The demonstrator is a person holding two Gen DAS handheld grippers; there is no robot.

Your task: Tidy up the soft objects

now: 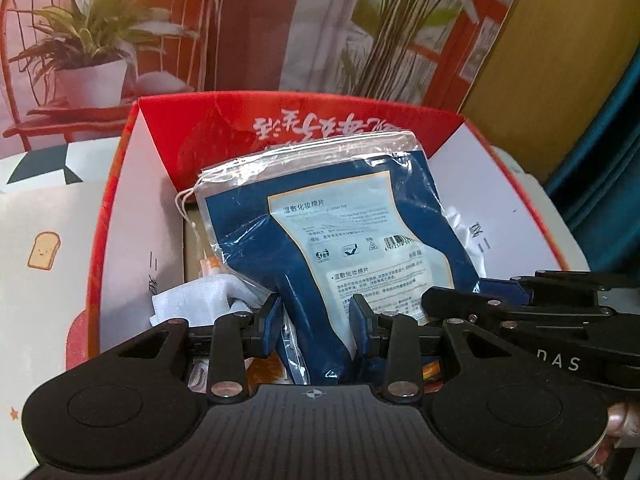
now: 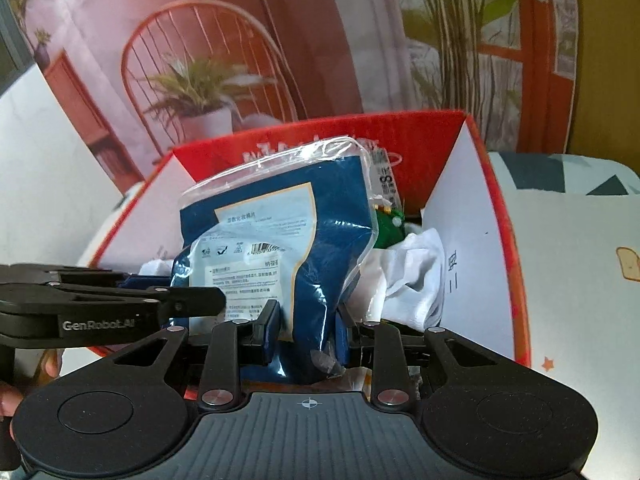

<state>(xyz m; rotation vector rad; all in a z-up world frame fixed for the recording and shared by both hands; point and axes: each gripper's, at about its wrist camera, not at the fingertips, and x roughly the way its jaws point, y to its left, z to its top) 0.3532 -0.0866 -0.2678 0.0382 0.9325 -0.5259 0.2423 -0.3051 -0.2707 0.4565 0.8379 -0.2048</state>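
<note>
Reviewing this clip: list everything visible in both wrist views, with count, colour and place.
Bag of cotton pads: one, blue with clear plastic, standing in the box, pinched by both grippers.
Box: one, red outside, white inside, open, on the table.
White cloths: several, crumpled in the box around the bag.
Green item: one, behind the bag, unclear.
Tablecloth: one, pale with toast print.
Left gripper: black, shut on the bag.
Right gripper: black, shut on the bag.
</note>
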